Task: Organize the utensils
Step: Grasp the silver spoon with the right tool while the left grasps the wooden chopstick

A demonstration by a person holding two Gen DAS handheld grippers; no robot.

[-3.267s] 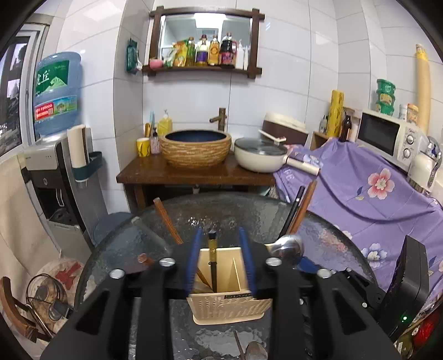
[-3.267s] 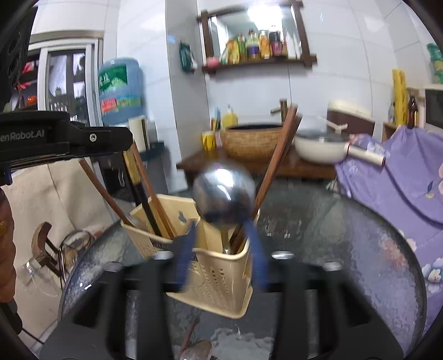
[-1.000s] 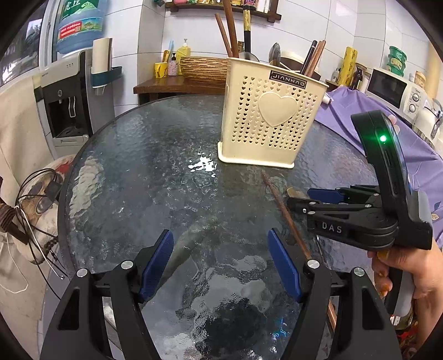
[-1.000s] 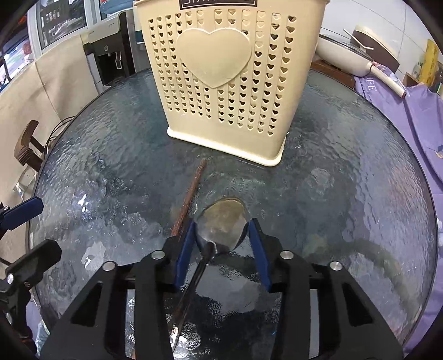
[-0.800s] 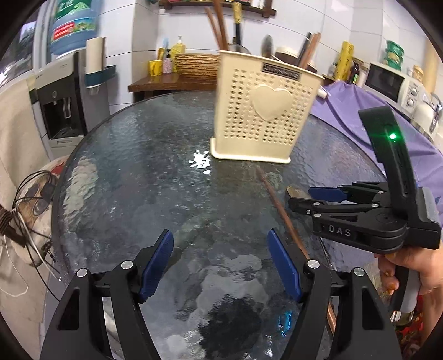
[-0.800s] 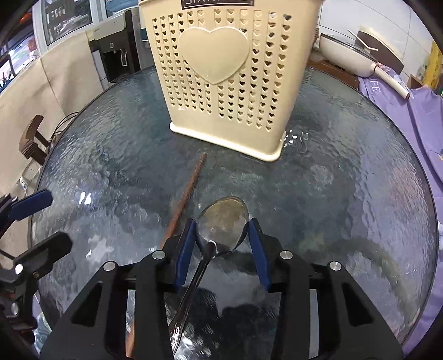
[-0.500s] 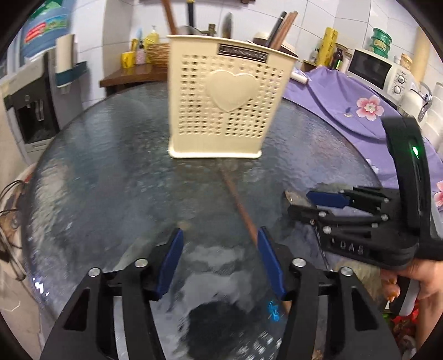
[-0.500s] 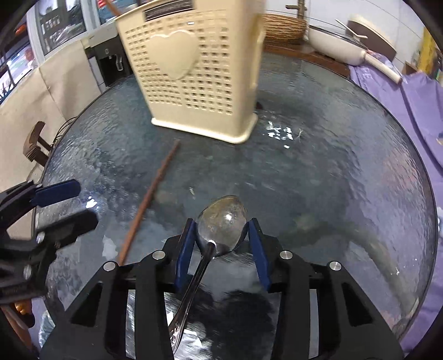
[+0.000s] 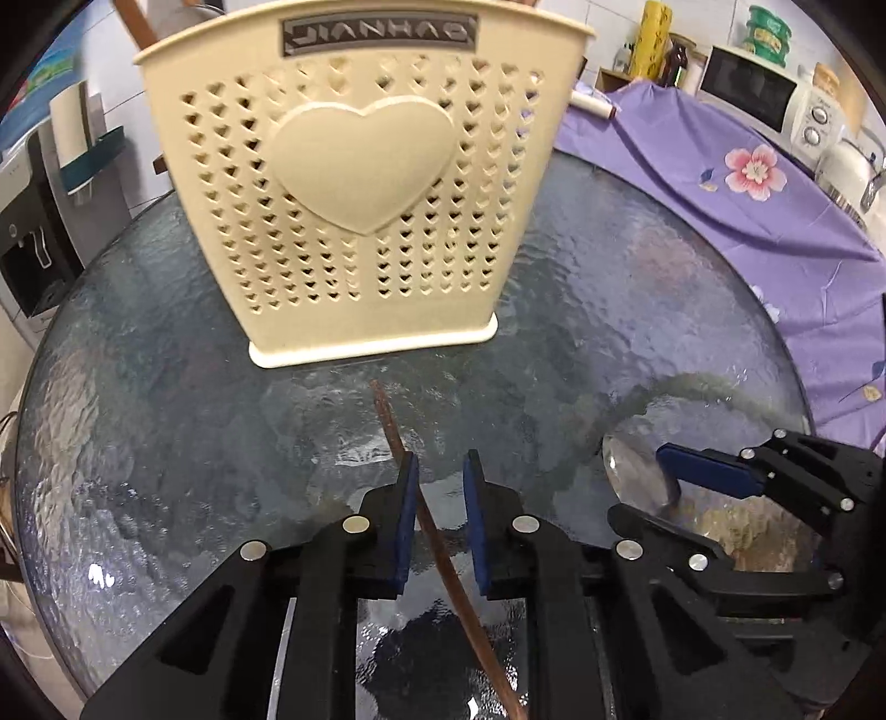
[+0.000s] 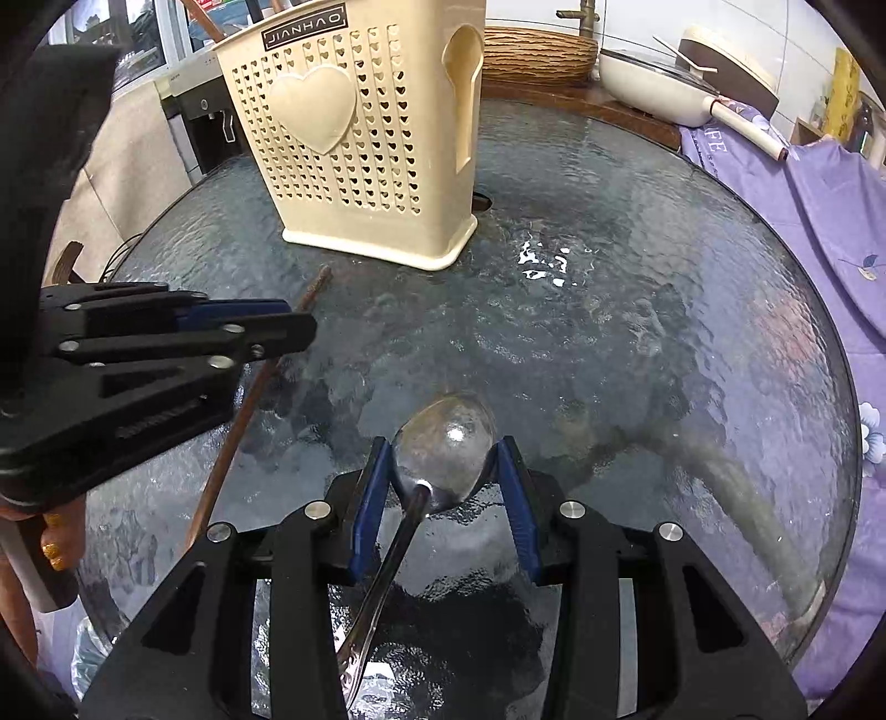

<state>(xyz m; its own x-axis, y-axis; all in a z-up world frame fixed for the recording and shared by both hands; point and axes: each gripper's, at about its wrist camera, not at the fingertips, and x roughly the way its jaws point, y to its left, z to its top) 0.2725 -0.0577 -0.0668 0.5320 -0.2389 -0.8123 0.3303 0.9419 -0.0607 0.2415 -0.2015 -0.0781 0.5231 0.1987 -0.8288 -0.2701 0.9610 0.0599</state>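
Observation:
A brown wooden chopstick point(image 9: 387, 421) lies on the round glass table point(image 9: 637, 304), in front of the cream heart-pattern utensil basket point(image 9: 360, 221). My left gripper point(image 9: 440, 471) straddles it and its jaws are closing. The stick runs along the left pad, and a gap still shows at the right pad. In the right wrist view the same chopstick point(image 10: 232, 437) passes under the left gripper point(image 10: 277, 324). My right gripper point(image 10: 443, 459) is shut on the bowl of a metal spoon point(image 10: 443, 443), whose handle trails back between the fingers. The basket point(image 10: 360, 138) stands at the far left.
A purple flowered cloth point(image 9: 747, 194) covers the counter on the right, with a microwave point(image 9: 758, 94) behind it. A white pan point(image 10: 653, 77) and a woven basin point(image 10: 531, 52) sit on the wooden stand behind the table. A hand point(image 10: 55, 543) grips the left tool.
My left gripper swung right, over to the chopstick, and its wide-open jaws narrowed around it. The right gripper kept the spoon and shifted slightly away from the basket.

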